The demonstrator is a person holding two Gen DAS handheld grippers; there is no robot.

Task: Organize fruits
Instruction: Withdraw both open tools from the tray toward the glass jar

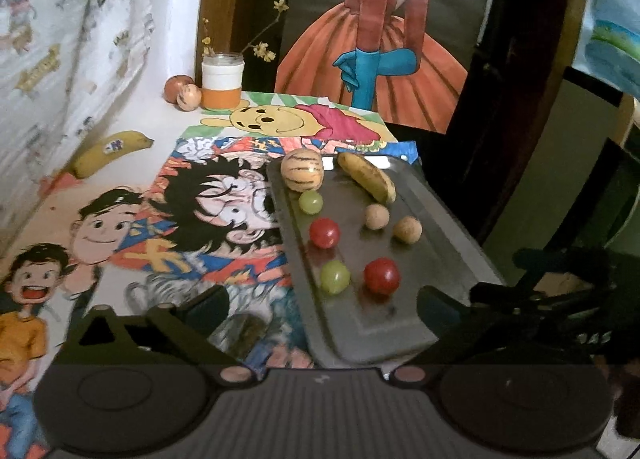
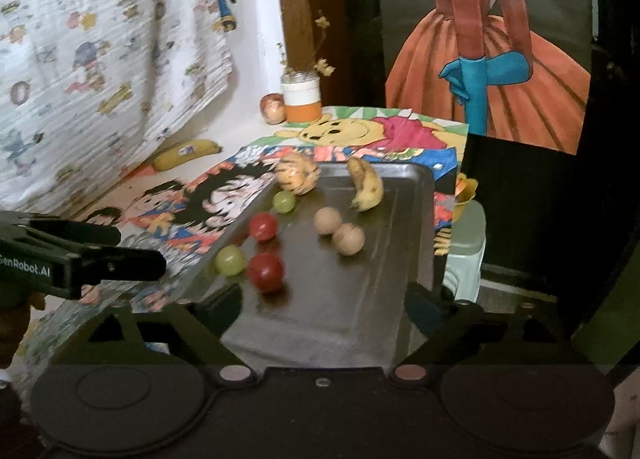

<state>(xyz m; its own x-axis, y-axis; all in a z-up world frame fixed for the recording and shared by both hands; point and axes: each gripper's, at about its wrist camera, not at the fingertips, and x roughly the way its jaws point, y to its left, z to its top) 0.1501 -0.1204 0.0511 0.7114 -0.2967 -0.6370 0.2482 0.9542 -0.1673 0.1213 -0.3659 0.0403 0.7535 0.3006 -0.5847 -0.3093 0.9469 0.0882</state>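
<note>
**Tray mostly loaded, both grippers released, strays left**

Left gripper (image 1: pixel 324 307) fingers spread wide, nothing between them, hanging over the near end of the metal tray (image 1: pixel 452 235). Right gripper (image 2: pixel 324 299) likewise released, empty, above the tray's near edge.

On the tray, near to far: green grape (image 1: pixel 335 277) beside red tomato (image 1: pixel 382 275); 2nd tomato (image 1: pixel 324 233); 2 tan round fruits (image 1: pixel 392 223); 2nd grape (image 1: pixel 311 201); striped melon (image 1: pixel 301 170) at the far left corner; small banana (image 1: pixel 366 177) at the far end.

Off the tray: big banana (image 1: pixel 110 153) well to its left by the curtain, 2 round brownish fruits (image 1: pixel 183 93) beyond it, touching the jar (image 1: pixel 222 81).

Judgement: 8 pieces placed, roughly 3 left, if those count.
</note>
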